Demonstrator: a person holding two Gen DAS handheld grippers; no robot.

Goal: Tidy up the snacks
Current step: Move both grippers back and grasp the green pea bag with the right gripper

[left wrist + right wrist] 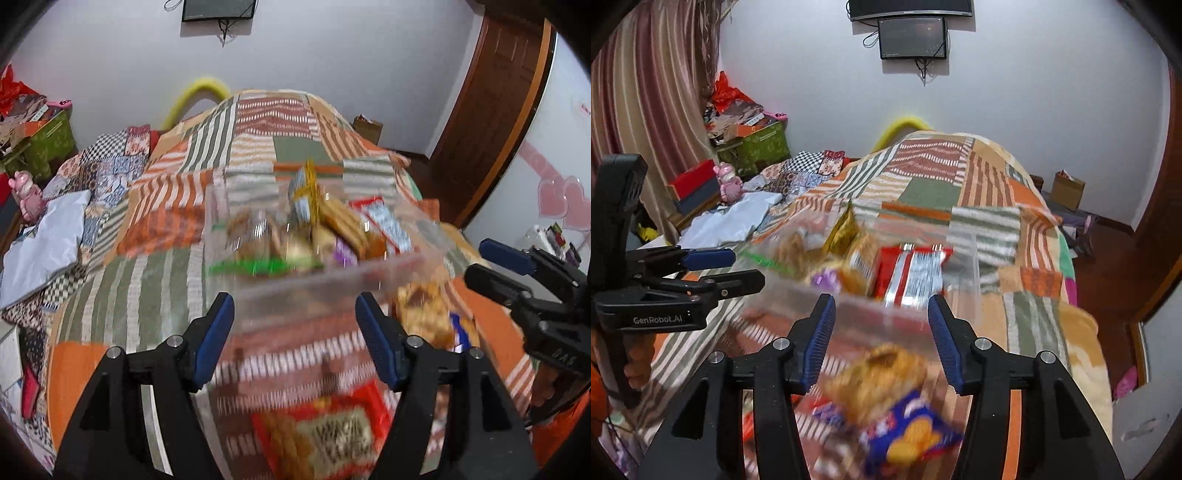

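Note:
A clear plastic box [332, 273] stands on the bed, filled with several snack packets, among them a gold one [306, 188] and a red and silver one [912, 273]. My left gripper [293, 301] is open just in front of the box's near wall, with nothing pressed between its blue pads. My right gripper [881, 300] is open too, before the same box [964, 258]. Loose packets lie on the blanket below the grippers: a red one [325, 432], a yellow-brown one [879, 376] and a blue one [908, 432]. Each gripper also shows in the other's view, the right gripper [478, 260] and the left gripper [748, 266]. The picture is blurred.
A striped patchwork blanket [155, 295] covers the bed. A white bag [44, 243], a pink toy [26, 192] and a green box [48, 140] are at the left. A wooden door [491, 110] is at the right, a cardboard box [1067, 192] on the floor beyond the bed.

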